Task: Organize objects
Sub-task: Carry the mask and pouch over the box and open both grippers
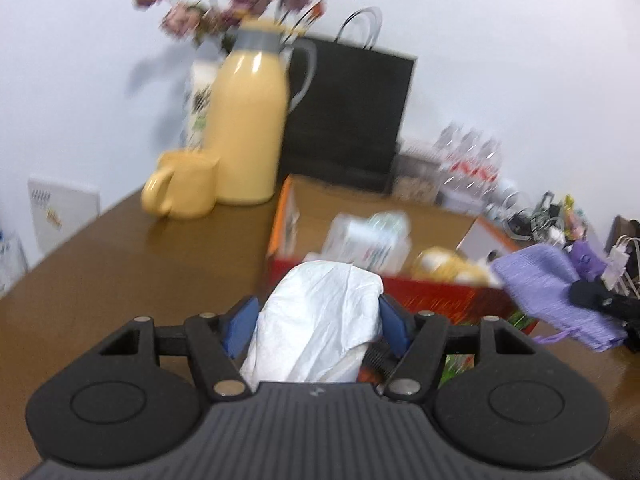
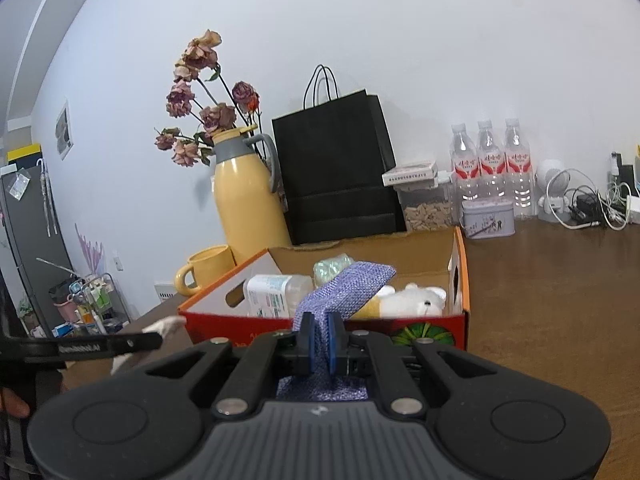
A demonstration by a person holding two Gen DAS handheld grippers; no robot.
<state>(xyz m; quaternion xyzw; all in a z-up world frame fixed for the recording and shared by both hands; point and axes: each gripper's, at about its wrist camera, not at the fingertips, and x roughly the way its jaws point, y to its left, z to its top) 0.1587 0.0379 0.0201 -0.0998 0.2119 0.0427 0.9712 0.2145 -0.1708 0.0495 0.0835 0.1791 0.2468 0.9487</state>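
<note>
Left wrist view, read from left to right: a yellow ceramic mug (image 1: 188,188) stands on the brown wooden table (image 1: 120,248), touching the tall yellow thermos jug with a grey collar (image 1: 250,120). Behind the jug is a black paper bag (image 1: 352,112). Nearer me, my left gripper (image 1: 316,322) has its blue pads pressed on both sides of a crumpled white plastic bag (image 1: 320,312), just in front of the red and orange cardboard box (image 1: 440,296). Further right, the purple knitted cloth (image 1: 552,288) hangs over the box's corner.

From the right wrist camera, my right gripper (image 2: 319,338) is clenched on that same purple cloth (image 2: 344,284), whose far end lies over the box (image 2: 460,276). Inside the box are a white bottle (image 2: 272,296) and a white plush toy (image 2: 416,300). Three clear water bottles (image 2: 490,164) stand by the wall.
</note>
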